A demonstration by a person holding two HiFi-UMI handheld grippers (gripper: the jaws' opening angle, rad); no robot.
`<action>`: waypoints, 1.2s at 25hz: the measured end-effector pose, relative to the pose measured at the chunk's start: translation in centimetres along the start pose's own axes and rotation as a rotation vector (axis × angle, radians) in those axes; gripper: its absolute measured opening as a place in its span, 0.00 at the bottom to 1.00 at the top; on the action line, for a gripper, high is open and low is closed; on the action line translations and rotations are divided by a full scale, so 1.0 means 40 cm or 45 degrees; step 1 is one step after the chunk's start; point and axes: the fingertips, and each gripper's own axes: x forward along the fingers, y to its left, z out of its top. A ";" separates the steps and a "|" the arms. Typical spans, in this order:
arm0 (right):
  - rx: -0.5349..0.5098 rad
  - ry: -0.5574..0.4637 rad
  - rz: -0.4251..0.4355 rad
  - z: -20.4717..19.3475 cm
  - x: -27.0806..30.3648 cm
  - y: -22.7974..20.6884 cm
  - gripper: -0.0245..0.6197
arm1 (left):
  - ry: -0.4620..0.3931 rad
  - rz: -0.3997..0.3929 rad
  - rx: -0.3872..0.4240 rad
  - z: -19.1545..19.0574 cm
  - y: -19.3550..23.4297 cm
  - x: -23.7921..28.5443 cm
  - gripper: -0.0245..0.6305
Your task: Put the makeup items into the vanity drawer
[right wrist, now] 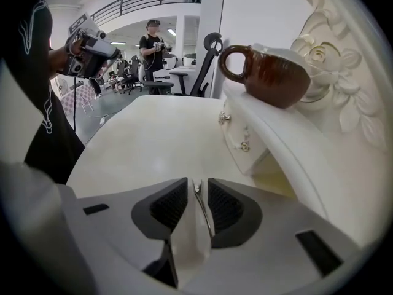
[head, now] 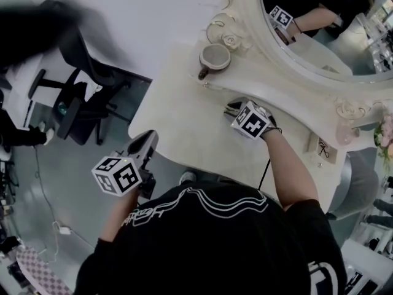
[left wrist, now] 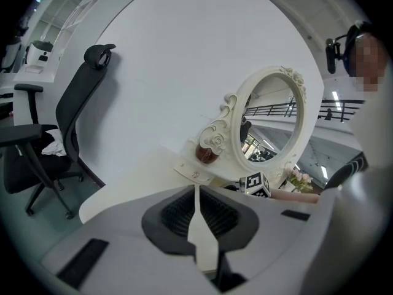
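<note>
Right gripper [right wrist: 195,182] straddles a thin metal tool [right wrist: 204,212], unclamped — pickup, I judge; next I clamp, then carry to the drawer [right wrist: 236,134] upper right. Left gripper [left wrist: 196,189] clenched, empty.

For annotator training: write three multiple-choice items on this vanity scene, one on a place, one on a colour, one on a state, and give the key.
1. The thin metal item sits: A between the right gripper's jaws; B in a basket; C on a plate.
2. The mug is: A blue; B brown; C green.
3. The mug stands: A tipped over; B upside down; C upright.
Key: 1 A, that gripper's view shows it there; 2 B, brown glaze; 3 C, mouth up on the shelf.
</note>
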 end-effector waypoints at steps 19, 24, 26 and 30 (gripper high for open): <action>0.003 -0.028 -0.002 -0.017 -0.047 0.007 0.13 | 0.054 -0.088 0.032 0.005 -0.063 0.067 0.10; 0.028 -0.057 -0.068 -0.029 -0.105 0.005 0.13 | 0.079 -0.134 0.054 0.006 -0.088 0.090 0.10; 0.060 -0.072 -0.099 -0.040 -0.133 0.007 0.13 | 0.090 -0.162 0.063 0.005 -0.099 0.100 0.10; 0.107 -0.095 -0.177 -0.071 -0.191 0.005 0.13 | 0.124 -0.221 0.086 -0.004 -0.131 0.126 0.10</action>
